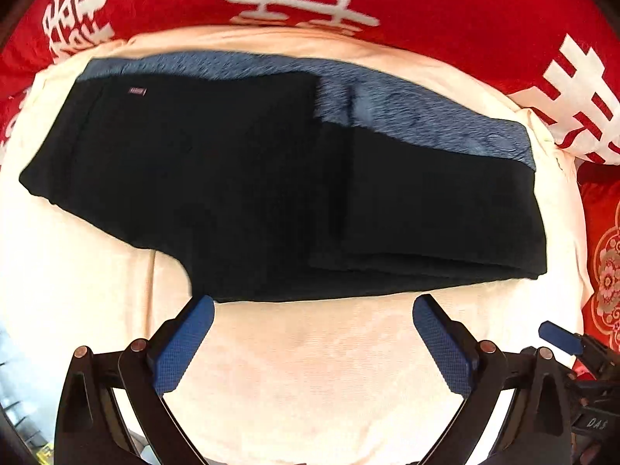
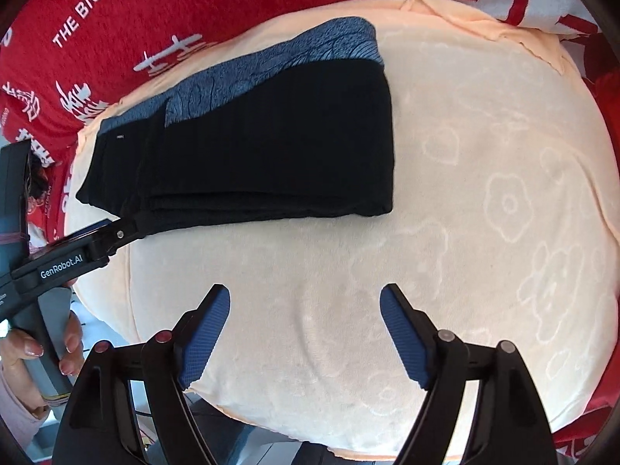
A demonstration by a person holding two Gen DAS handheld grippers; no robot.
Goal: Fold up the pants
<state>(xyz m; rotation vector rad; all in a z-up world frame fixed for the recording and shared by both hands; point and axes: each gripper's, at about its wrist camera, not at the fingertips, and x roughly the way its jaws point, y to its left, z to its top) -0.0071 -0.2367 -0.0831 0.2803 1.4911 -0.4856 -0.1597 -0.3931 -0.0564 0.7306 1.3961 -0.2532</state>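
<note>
Black pants [image 1: 240, 178] with a grey-blue fleece lining [image 1: 418, 108] lie flat on a cream blanket [image 1: 310, 368], the legs folded over from the right. My left gripper [image 1: 313, 306] is open and empty, just short of the pants' near edge. My right gripper [image 2: 305, 298] is open and empty over bare blanket [image 2: 484, 193], below the folded pants [image 2: 271, 147]. In the right wrist view the left gripper [image 2: 116, 232] reaches the pants' near left edge.
A red cloth with white characters [image 1: 426, 0] lies under the blanket and surrounds it on the far and right sides [image 2: 155, 7]. The blanket's near edge [image 2: 271, 426] drops off below. A hand [image 2: 38, 348] holds the left gripper's handle.
</note>
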